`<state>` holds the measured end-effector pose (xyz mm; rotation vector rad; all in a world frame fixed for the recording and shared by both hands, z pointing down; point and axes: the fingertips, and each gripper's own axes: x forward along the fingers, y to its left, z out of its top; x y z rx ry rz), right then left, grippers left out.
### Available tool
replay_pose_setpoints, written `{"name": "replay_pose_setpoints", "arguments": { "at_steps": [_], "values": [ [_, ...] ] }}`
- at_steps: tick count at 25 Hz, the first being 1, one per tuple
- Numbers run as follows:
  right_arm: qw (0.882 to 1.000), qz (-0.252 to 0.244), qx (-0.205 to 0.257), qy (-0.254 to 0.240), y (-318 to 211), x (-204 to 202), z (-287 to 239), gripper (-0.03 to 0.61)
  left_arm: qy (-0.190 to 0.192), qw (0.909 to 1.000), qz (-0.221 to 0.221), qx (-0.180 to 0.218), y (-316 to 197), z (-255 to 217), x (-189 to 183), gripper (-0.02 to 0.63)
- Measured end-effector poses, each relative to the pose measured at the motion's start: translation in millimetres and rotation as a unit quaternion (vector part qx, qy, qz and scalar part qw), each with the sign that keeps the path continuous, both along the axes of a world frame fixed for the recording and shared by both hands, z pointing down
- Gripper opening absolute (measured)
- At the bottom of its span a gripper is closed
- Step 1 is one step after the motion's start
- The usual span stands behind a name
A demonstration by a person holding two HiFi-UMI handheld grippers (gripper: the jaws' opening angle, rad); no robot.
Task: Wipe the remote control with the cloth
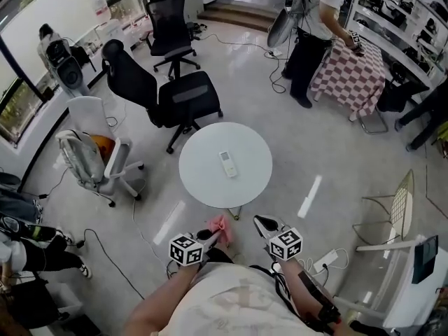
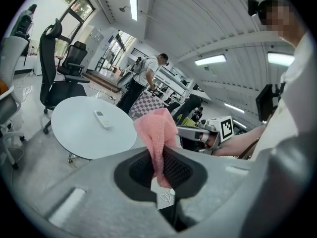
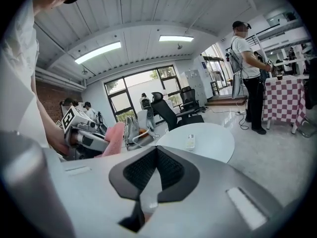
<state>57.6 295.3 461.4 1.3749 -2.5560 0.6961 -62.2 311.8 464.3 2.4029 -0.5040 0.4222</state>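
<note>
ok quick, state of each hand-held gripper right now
Left hand-held gripper: closed on the pink knitted cloth.
Right hand-held gripper: closed, nothing between its jaws.

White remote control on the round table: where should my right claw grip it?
Probably best from above on your side: pinch the slim white remote control across its two long edges at mid-length. It lies flat, lengthwise toward you, near the round white table's middle.

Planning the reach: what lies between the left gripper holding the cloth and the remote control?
No object: the head view shows only a strip of floor, then bare table, between the left gripper with its cloth and the remote control.
</note>
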Motion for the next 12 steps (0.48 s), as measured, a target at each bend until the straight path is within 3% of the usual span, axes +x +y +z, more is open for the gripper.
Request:
{"name": "replay_pose_setpoints", "arguments": {
  "at_steps": [12],
  "values": [
    [0.999,0.023,-0.028,0.013,-58.6,13.8,18.5,0.008,0.007,0.9997,0.021,-0.013,-74.7,12.4,17.2,0.02]
  ]
}}
